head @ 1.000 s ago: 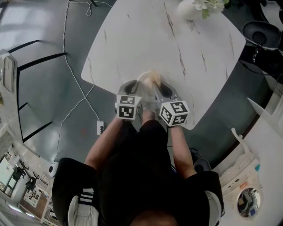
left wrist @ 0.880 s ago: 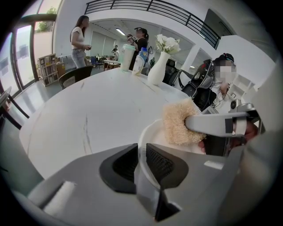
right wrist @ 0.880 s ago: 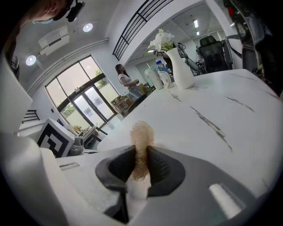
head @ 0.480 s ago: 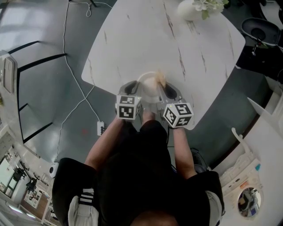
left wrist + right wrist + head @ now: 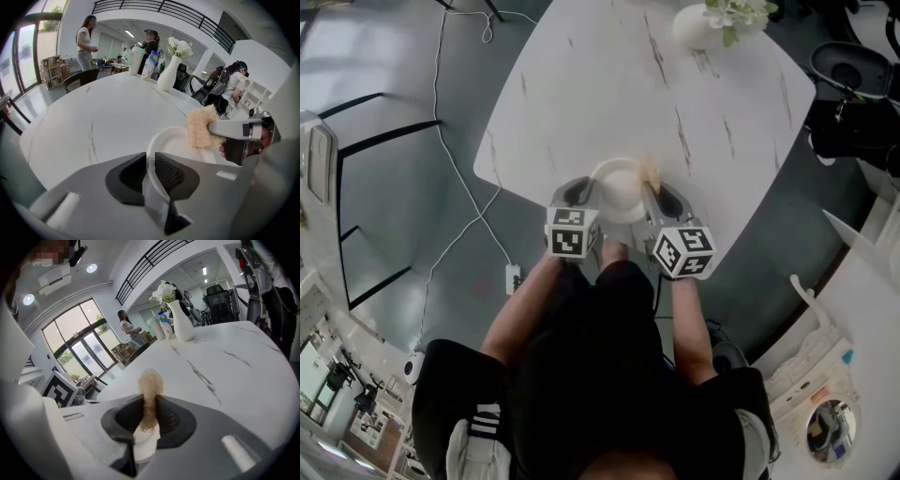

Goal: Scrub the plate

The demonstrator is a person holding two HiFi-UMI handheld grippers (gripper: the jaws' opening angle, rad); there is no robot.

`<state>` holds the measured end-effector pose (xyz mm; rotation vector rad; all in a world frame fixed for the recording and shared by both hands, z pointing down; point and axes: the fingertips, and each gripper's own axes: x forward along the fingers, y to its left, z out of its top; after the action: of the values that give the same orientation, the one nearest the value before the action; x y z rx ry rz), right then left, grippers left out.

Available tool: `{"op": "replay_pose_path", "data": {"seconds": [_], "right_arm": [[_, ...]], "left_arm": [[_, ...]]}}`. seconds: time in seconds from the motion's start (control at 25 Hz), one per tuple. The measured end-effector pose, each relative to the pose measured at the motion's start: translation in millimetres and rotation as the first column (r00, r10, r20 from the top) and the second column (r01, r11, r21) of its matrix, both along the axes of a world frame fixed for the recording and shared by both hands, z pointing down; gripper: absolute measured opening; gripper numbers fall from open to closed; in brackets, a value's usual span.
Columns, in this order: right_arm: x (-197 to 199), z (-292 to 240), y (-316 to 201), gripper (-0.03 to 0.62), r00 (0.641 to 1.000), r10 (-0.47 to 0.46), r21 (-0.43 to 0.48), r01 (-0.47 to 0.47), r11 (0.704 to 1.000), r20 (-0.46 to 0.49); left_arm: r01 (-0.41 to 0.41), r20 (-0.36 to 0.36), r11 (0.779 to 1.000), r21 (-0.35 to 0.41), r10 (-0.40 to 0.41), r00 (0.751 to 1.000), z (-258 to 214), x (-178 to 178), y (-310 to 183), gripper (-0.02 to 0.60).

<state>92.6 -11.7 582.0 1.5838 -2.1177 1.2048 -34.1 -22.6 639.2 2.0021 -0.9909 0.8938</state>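
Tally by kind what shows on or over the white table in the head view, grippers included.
plate: 1
scrub pad: 1
flower vase: 1
grippers: 2, the left gripper and the right gripper
Total: 5

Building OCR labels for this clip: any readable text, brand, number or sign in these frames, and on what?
No readable text in any view.
On the marker cubes: black-and-white square patterns only, no letters or digits.
On the bottle: label too small and blurred to read.
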Motion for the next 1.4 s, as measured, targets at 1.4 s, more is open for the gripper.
{"op": "replay_pose_path", "data": {"seconds": [1.4], "right_arm": [[-65,-22,-3,0.069,0.992,-0.093,0.050,0.089,0.995,0.086]], "left_arm": [[0.028,-0.031,0.999,0.019,-0.027,0.999,-5,-1,0,0.063]]}}
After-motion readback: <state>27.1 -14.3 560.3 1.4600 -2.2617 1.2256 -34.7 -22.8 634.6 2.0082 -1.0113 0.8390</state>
